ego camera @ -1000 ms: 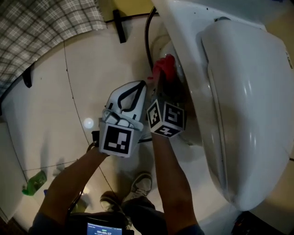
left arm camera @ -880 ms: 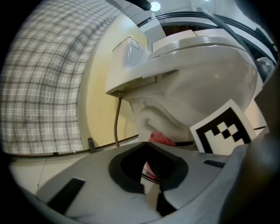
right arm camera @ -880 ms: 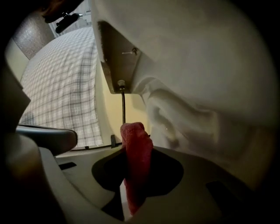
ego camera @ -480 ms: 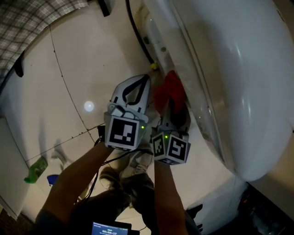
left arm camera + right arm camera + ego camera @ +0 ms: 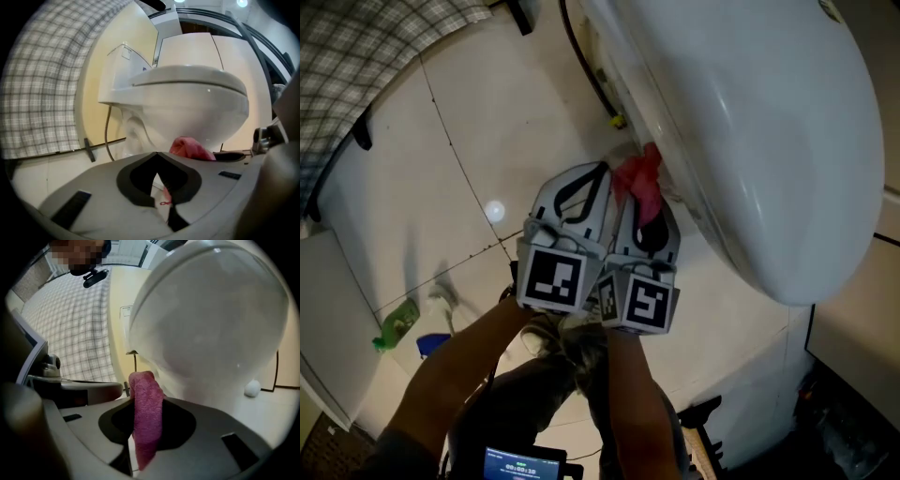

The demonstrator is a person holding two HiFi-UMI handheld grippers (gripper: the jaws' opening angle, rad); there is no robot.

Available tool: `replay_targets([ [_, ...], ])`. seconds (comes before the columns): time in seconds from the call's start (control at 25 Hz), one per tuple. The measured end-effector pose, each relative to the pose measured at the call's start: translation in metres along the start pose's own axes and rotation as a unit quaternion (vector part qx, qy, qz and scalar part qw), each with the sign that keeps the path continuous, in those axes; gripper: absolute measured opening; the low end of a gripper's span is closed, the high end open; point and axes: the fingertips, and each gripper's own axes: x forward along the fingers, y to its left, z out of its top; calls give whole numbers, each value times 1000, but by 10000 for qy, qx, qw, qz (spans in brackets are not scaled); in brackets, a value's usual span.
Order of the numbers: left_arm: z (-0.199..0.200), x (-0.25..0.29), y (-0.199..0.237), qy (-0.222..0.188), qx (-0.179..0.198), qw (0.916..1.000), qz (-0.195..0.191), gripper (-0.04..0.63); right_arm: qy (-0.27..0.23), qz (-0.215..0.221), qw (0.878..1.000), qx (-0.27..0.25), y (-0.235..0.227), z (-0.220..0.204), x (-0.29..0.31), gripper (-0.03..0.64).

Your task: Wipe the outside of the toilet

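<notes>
The white toilet (image 5: 750, 141) fills the upper right of the head view, its lid down. My right gripper (image 5: 649, 199) is shut on a pink-red cloth (image 5: 639, 176), which presses against the underside of the bowl's left flank. In the right gripper view the cloth (image 5: 146, 413) stands up between the jaws of that gripper (image 5: 143, 397), with the bowl (image 5: 211, 319) just beyond. My left gripper (image 5: 598, 173) sits close beside the right one, shut and holding nothing. In its own view the left gripper (image 5: 157, 153) points at the toilet's pedestal (image 5: 136, 133), and the cloth (image 5: 190, 147) shows to the right.
A dark hose (image 5: 581, 66) runs down behind the pedestal to a small yellow fitting (image 5: 619, 120). A plaid curtain (image 5: 375, 47) hangs at the upper left. A green spray bottle (image 5: 398, 323) lies on the tiled floor (image 5: 487, 141). The person's shoes (image 5: 548, 333) are below the grippers.
The right gripper has dragged the cloth from the pedestal by the hose forward along the bowl's side. The left gripper has followed beside it. The head view has swung toward the bowl's front.
</notes>
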Motion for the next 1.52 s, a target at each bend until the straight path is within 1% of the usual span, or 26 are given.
replay_targets([
  [0.08,25,-26,11,39,21,9999,123,14,10,121,9999,50,23,23,-11,89],
  [0.16,50,-50,19,103,167,9996,203,14,47,236,9996,111,43,47,-22,89],
  [0.24,79,-73,28,174,256,9990,325,14,60,435,9989,180,66,76,-27,89],
  [0.28,97,-87,35,198,229,9986,429,14,46,576,9982,187,80,95,-30,89],
  [0.44,189,-153,51,136,91,9969,766,14,-82,1012,9948,94,133,192,-55,89],
  [0.6,285,-222,44,-46,-154,9954,946,14,-143,1522,9882,-8,183,301,-103,89],
  [0.68,338,-249,40,-208,-248,9933,1108,14,-329,1782,9834,-126,202,356,-124,89],
  [0.76,386,-271,33,-372,-253,9908,1276,14,-515,2007,9780,-239,216,402,-142,89],
  [0.88,437,-299,22,-514,-146,9874,1488,14,-597,2369,9690,-360,233,457,-168,89],
  [1.0,474,-321,4,-639,-59,9842,1653,14,-815,2663,9592,-488,232,508,-197,91],
  [1.12,503,-338,-20,-715,-9,9804,1838,14,-775,3049,9468,-683,222,549,-231,91],
  [1.2,517,-341,-44,-741,41,9784,1929,14,-748,3240,9393,-843,204,569,-252,91],
  [1.32,527,-336,-92,-783,-14,9743,2114,14,-754,3490,9291,-963,159,588,-285,91],
  [1.4,543,-322,-124,-1018,22,9679,2296,14,-853,3727,9178,-1073,121,605,-296,91],
  [1.52,577,-306,-181,-1491,52,9518,2680,14,-866,4118,8999,-1145,56,634,-313,91],
])
